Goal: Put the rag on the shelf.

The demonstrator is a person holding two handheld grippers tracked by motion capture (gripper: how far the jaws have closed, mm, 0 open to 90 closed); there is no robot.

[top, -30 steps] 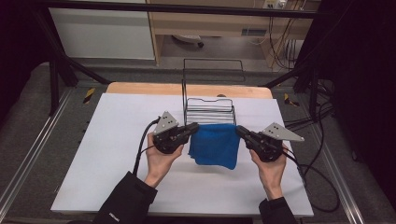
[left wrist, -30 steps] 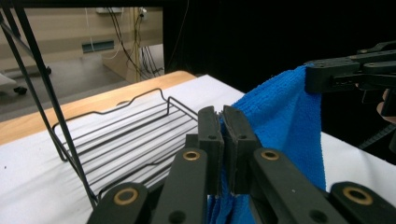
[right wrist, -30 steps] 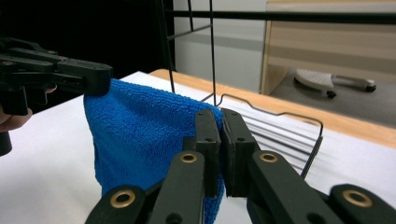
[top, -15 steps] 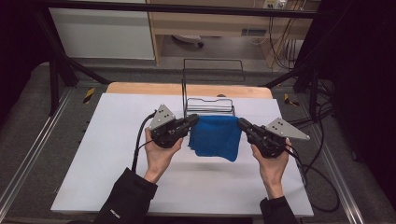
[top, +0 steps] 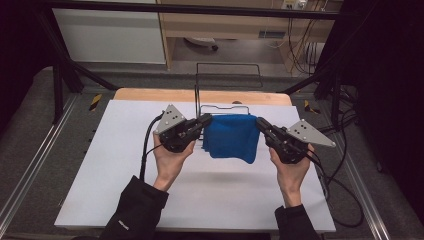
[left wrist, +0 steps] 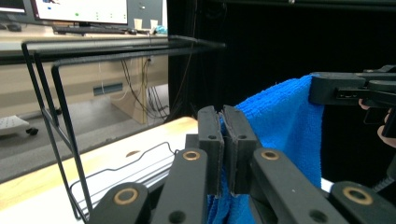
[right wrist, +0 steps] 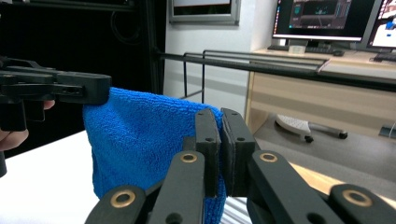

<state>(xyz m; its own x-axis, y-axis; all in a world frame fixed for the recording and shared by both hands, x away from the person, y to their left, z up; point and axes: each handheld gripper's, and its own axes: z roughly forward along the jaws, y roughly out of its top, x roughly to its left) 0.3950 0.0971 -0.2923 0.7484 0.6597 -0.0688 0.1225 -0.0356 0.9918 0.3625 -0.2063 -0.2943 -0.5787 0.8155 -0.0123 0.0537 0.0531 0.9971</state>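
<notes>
A blue cloth (top: 231, 137) hangs folded between my two grippers, above the white table top (top: 100, 165). My left gripper (top: 205, 121) is shut on the cloth's upper left corner, and my right gripper (top: 260, 124) is shut on its upper right corner. In the left gripper view, the blue cloth (left wrist: 285, 121) is pinched between the closed jaws (left wrist: 223, 116), and the other gripper (left wrist: 355, 88) holds its far corner. In the right gripper view, the blue cloth (right wrist: 140, 135) is clamped in my jaws (right wrist: 220, 119) in the same way. The cloth's top edge stretches nearly level.
A black wire rack (top: 227, 90) stands just behind the cloth near the table's wooden far edge (top: 150, 95). Cables (top: 345, 200) trail from the right gripper off the table's right side. Bare white surface lies in front of the hands.
Both hands have risen together, lifting the cloth clear of the table; it now hangs higher and closer to the wire rack.
</notes>
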